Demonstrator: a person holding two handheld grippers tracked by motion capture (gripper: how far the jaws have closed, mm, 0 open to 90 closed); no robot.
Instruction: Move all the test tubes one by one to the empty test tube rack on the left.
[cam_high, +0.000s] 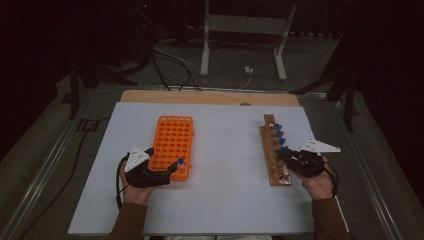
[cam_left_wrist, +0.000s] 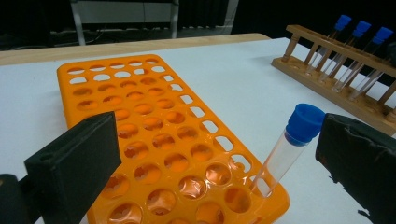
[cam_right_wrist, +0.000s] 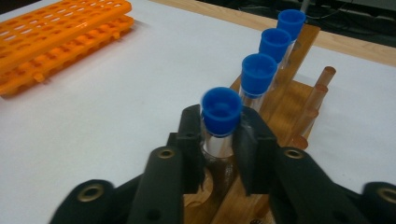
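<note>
We have the right gripper (cam_right_wrist: 219, 140) nearest us, its jaws pinched on a blue-capped tube (cam_right_wrist: 220, 116) just under the cap; that tube stands in the wooden rack (cam_right_wrist: 299, 100) by the right edge of the tabletop (cam_high: 225, 165), first in a row with three more capped tubes (cam_right_wrist: 258, 74) behind it. Across the tabletop, near its left edge, our left gripper (cam_left_wrist: 210, 163) sits with jaws spread wide over the near corner of the orange rack (cam_left_wrist: 140, 112), where a single blue-capped tube (cam_left_wrist: 289, 144) leans in a corner hole, close to one jaw but not pressed by either
</note>
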